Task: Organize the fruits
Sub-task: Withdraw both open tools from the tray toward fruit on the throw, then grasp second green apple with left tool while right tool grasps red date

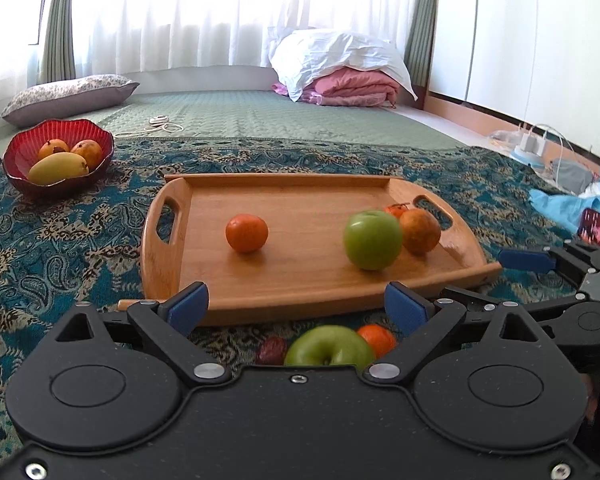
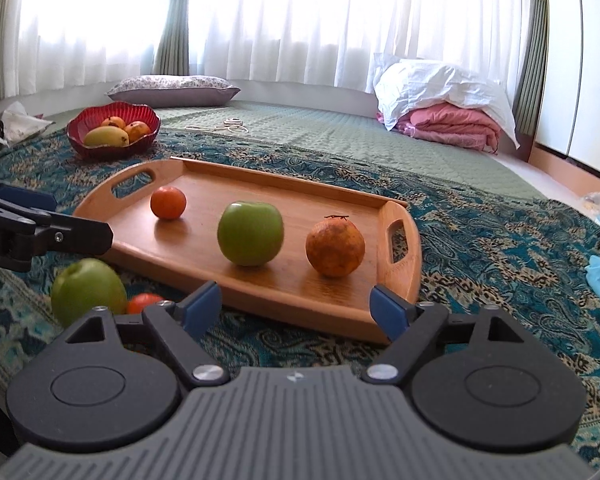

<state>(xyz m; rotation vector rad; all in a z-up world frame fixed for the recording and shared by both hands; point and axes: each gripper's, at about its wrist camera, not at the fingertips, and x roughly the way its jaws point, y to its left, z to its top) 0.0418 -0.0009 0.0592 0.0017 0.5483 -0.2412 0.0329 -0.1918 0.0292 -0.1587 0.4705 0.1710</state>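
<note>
Both your left gripper [image 1: 296, 306] and right gripper [image 2: 298, 308] gape, grasping nothing. On the wooden tray [image 2: 204, 196] at twelve o'clock sit a green apple [image 2: 250, 234], a tangerine [image 2: 168, 203] and an orange [image 2: 335, 247].

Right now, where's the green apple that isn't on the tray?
The loose green apple lies on the patterned blanket just off the near edge of the wooden tray, beside a small orange fruit, under the open left gripper.
</note>
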